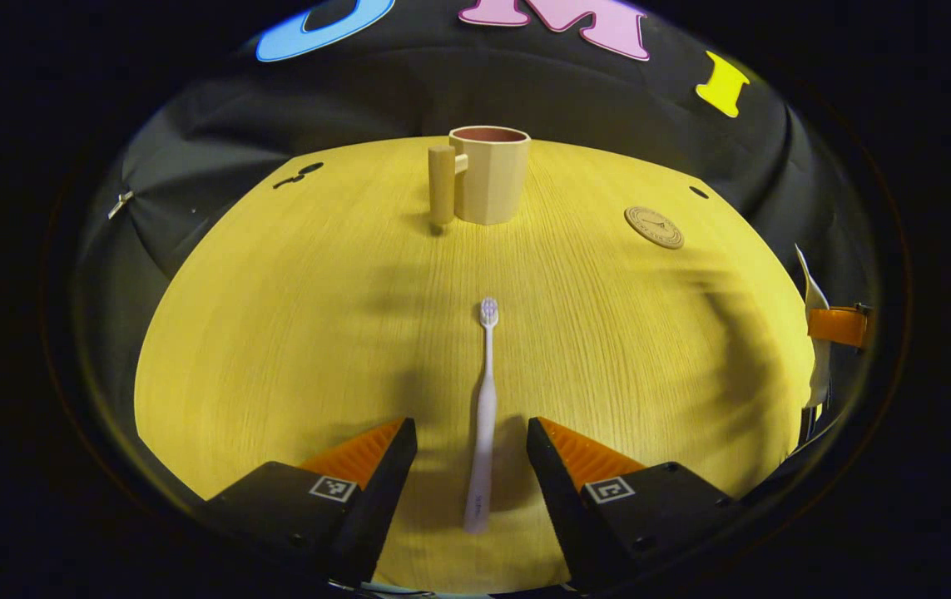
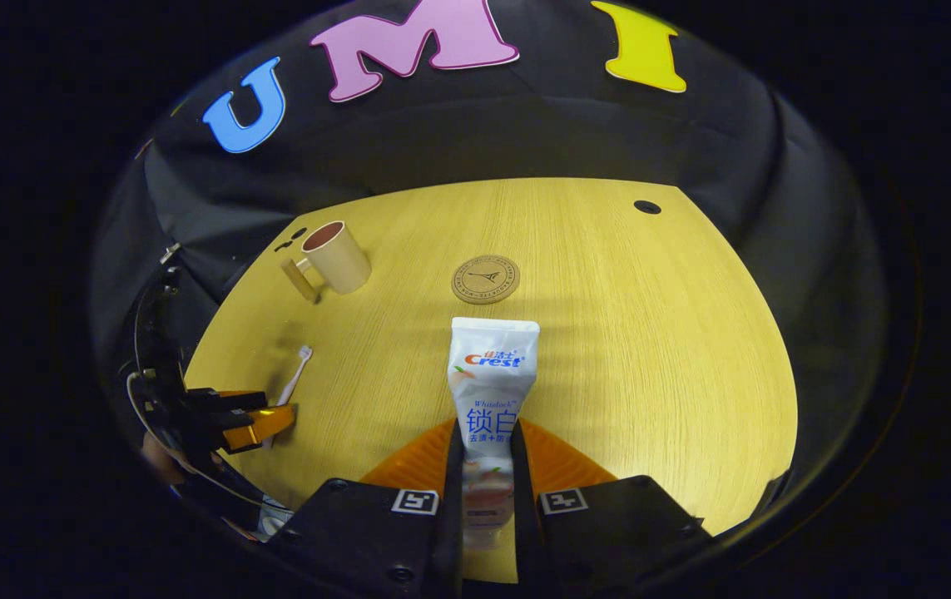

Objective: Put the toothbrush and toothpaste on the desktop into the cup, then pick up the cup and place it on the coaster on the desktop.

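Observation:
A pale toothbrush (image 1: 484, 408) lies on the yellow desktop (image 1: 292, 316), head pointing away, between the fingers of my left gripper (image 1: 472, 445), which stands open around its handle. Beyond it stands the beige cup (image 1: 487, 175) with its block handle to the left, and the round coaster (image 1: 654, 227) lies to the right. In the right gripper view, my right gripper (image 2: 487, 466) is shut on the white toothpaste tube (image 2: 492, 374), held just above the desktop (image 2: 650, 349). The coaster (image 2: 485, 279) lies ahead of it, the cup (image 2: 334, 256) far left, and the left gripper (image 2: 250, 420) sits over the toothbrush (image 2: 296, 374).
A small dark hole (image 2: 646, 206) marks the desktop at the far right corner. Black cloth wall surrounds the table on all sides. The right gripper (image 1: 837, 326) shows at the right edge of the left gripper view.

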Motion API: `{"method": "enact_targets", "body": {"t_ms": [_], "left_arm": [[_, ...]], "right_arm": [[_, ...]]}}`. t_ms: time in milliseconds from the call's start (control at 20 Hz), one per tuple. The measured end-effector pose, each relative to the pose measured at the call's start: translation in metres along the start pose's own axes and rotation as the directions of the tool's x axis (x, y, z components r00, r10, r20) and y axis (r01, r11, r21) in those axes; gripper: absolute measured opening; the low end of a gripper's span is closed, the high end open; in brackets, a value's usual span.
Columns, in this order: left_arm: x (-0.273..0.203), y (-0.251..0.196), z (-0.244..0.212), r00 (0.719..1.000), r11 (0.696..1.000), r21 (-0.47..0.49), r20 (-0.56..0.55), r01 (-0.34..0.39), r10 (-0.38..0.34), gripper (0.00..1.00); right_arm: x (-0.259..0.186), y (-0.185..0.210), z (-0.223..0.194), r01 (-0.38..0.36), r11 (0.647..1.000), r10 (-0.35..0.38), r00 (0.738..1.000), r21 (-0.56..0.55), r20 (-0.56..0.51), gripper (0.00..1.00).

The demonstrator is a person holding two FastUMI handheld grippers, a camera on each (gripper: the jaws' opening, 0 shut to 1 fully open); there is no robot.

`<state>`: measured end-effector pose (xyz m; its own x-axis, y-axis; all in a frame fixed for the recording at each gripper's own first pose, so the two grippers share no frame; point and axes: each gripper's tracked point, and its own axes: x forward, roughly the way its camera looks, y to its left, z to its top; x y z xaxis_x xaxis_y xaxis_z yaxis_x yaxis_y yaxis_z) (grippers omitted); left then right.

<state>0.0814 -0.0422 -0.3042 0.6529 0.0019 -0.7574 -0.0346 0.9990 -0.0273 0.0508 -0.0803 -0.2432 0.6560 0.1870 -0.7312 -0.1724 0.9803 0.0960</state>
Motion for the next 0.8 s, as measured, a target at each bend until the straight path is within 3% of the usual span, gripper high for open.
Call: {"method": "enact_targets", "body": {"t_ms": [200, 450, 550, 800], "left_arm": [[0.002, 0.002, -0.002, 0.999, 1.0, 0.018, -0.034, -0.011, 0.011, 0.76], [-0.001, -0.006, -0.006, 0.995, 0.998, 0.058, -0.104, 0.004, 0.002, 0.24], [0.0, -0.008, -0.005, 0.993, 0.997, 0.076, -0.12, 0.006, 0.003, 0.12], [0.002, -0.008, -0.002, 0.992, 0.997, 0.071, -0.127, 0.021, -0.012, 0.07]], "right_arm": [[0.001, 0.0, 0.006, -0.011, 1.0, 0.011, 1.0, 0.003, 0.017, 0.29], [0.003, 0.01, 0.027, -0.036, 0.999, 0.038, 0.998, -0.026, 0.054, 0.29], [0.004, 0.015, 0.038, -0.045, 0.998, 0.049, 0.996, -0.05, 0.075, 0.29], [0.008, 0.03, 0.076, -0.063, 0.993, 0.077, 0.988, -0.102, 0.136, 0.29]]}}
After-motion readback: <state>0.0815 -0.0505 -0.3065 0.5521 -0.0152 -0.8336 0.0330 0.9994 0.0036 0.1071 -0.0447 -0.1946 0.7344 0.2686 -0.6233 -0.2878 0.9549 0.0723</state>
